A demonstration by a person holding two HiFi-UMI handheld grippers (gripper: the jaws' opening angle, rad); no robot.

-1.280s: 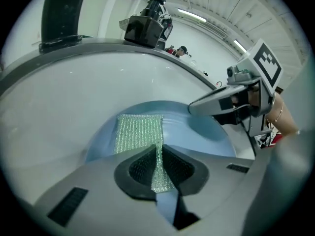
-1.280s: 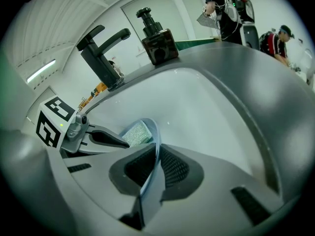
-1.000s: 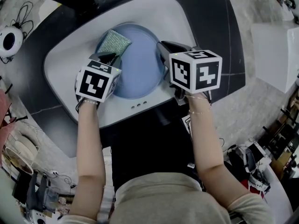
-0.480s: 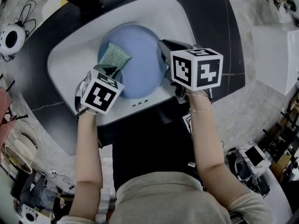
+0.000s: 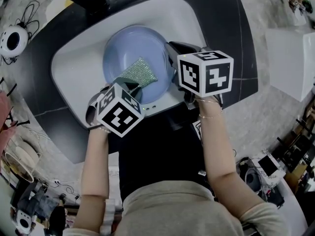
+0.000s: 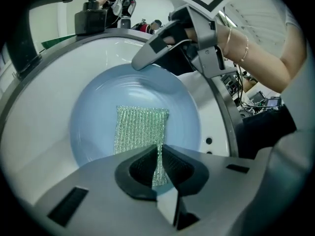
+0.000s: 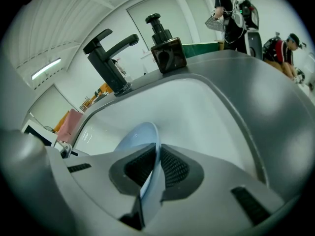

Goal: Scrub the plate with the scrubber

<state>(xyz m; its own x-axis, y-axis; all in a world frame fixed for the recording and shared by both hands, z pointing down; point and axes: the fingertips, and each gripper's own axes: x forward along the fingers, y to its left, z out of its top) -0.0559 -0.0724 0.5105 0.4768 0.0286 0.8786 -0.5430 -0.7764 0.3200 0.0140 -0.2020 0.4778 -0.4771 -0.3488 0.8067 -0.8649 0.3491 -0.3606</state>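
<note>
A pale blue plate point(image 5: 135, 48) lies in the white sink point(image 5: 74, 73). My right gripper point(image 5: 172, 53) is shut on the plate's right rim, and the rim point(image 7: 153, 146) runs edge-on between its pads. A silvery-green mesh scrubber point(image 5: 139, 73) lies flat on the plate's near part. My left gripper point(image 5: 132, 86) is shut on the scrubber's near edge. In the left gripper view the scrubber point(image 6: 140, 132) spreads over the plate point(image 6: 98, 107) ahead of the left gripper point(image 6: 158, 162), and the right gripper's finger point(image 6: 152, 53) reaches in at the far rim.
A black faucet point(image 7: 110, 58) and a dark soap dispenser point(image 7: 166, 45) stand behind the sink point(image 7: 206, 112) on the dark counter point(image 5: 226, 23). Three small holes point(image 5: 146, 110) mark the sink's near rim. People stand in the background.
My left gripper has drawn the scrubber from the plate's far left down to its near right part. The right gripper and the plate have stayed still.
</note>
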